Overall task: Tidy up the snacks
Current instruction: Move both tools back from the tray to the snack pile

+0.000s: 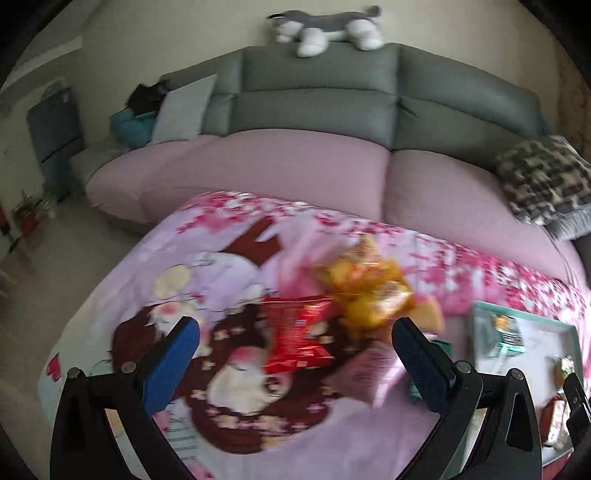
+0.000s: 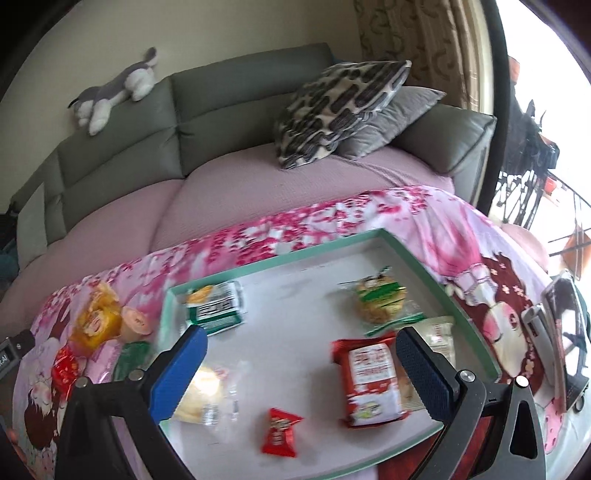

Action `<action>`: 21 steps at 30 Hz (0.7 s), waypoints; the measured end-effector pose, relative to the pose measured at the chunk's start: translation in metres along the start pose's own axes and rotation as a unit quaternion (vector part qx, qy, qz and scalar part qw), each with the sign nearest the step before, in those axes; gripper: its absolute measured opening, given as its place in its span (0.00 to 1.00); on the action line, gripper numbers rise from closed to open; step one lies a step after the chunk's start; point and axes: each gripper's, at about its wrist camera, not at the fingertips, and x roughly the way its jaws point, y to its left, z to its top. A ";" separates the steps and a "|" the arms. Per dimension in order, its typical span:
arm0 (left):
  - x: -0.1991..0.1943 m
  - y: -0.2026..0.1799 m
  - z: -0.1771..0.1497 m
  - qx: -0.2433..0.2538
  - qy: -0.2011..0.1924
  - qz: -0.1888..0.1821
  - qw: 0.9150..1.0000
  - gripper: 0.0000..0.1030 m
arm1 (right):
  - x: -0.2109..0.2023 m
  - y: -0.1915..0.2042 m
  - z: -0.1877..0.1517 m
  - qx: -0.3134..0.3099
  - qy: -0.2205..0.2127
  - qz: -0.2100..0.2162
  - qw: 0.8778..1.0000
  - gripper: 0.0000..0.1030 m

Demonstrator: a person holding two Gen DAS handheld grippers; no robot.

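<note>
Left tool (image 1: 295,363): jaws spread wide, nothing between them, hovering over the pink printed cloth (image 1: 229,435) that covers the desk. Left view is motion-blurred. Loose pile under it: red packet (image 1: 297,338) roughly centred between the fingers, yellow-orange packet (image 1: 364,291) just beyond it and touching, a pinkish wrapper (image 1: 364,373) beside the right finger. A bit of green wrapper (image 1: 441,345) peeks out behind that finger; can't tell what it is.

Right tool (image 2: 301,363): also wide open, empty, above the tray (image 2: 280,260), a white-floored one with a mint rim. In the tray:
- green-white packet (image 2: 218,306), far-left corner
- round cookie in clear/green wrap (image 2: 380,302), far right
- red-white packet (image 2: 369,384), just beside the right finger
- small red candy (image 2: 279,432), near edge, apart from the rest
- pale bun in clear wrap (image 2: 203,387), partly behind the left finger
- whitish pack (image 2: 441,338) behind the right finger, mostly hidden

Left of the tray on the cloth, right view: yellow-orange packet, a peach-coloured cup snack (image 2: 135,321), a green wrapper, a red candy (image 2: 64,369), all clustered close to the tray's left rim.

A phone on a stand (image 2: 561,332) sits at the desk's right end. Behind the desk: sofa (image 2: 221,118) with pink seat cover, patterned cushion (image 2: 340,107) leaning on a grey one, plush dog (image 1: 328,27) on the backrest.
</note>
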 end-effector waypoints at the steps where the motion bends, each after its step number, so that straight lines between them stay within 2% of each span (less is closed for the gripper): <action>1: 0.002 0.008 0.000 -0.005 0.001 0.007 1.000 1.00 | 0.001 0.005 -0.001 -0.003 0.002 0.004 1.000 1.00; 11: 0.015 0.081 0.001 -0.058 0.014 0.062 0.996 1.00 | -0.003 0.064 -0.016 -0.039 0.005 0.044 0.998 1.00; 21: 0.022 0.124 0.001 -0.088 0.021 0.075 0.993 1.00 | 0.003 0.127 -0.037 -0.086 0.024 0.080 0.993 1.00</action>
